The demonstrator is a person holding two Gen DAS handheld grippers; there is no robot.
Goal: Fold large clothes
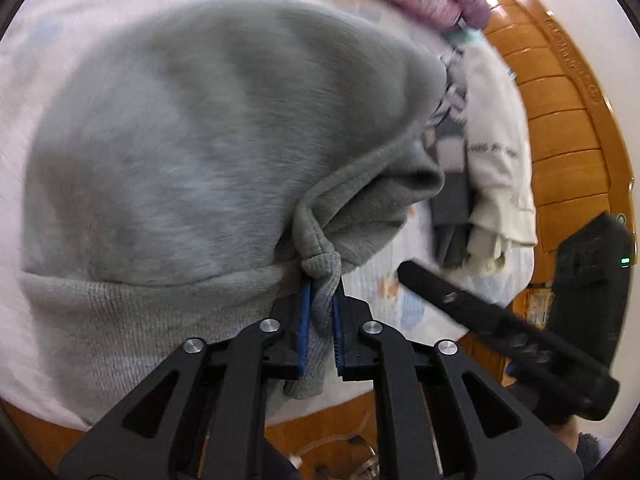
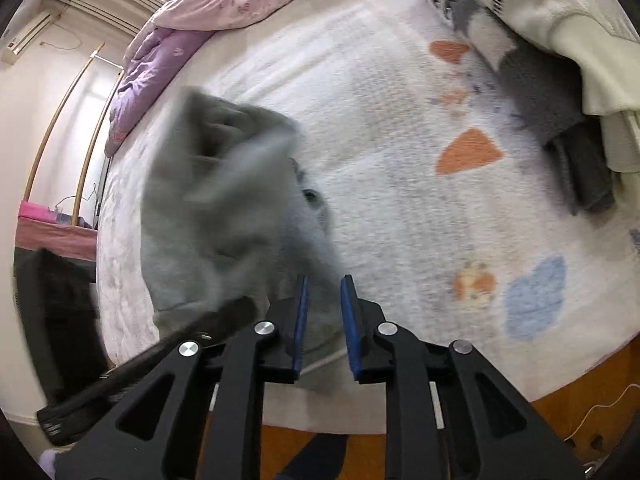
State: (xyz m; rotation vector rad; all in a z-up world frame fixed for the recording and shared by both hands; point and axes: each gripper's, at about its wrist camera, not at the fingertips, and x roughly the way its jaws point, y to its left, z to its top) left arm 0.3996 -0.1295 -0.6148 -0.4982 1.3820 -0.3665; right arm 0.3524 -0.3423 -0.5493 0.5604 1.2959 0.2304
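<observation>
Left gripper [image 1: 320, 308] clamps the grey sweatshirt's [image 1: 208, 152] ribbed hem to drag it; right gripper [image 2: 325, 320] stands parted, empty, over the bed [image 2: 400, 208].

Each gripper, left [image 1: 320, 296] and right [image 2: 325, 300], has black triangular-cutout linkage arms, silver pivot screws and blue ribbed finger pads [image 2: 301, 320].

Cream garment [image 2: 560, 12]: black print "ALL TH…", rest cut off/illegible.
</observation>
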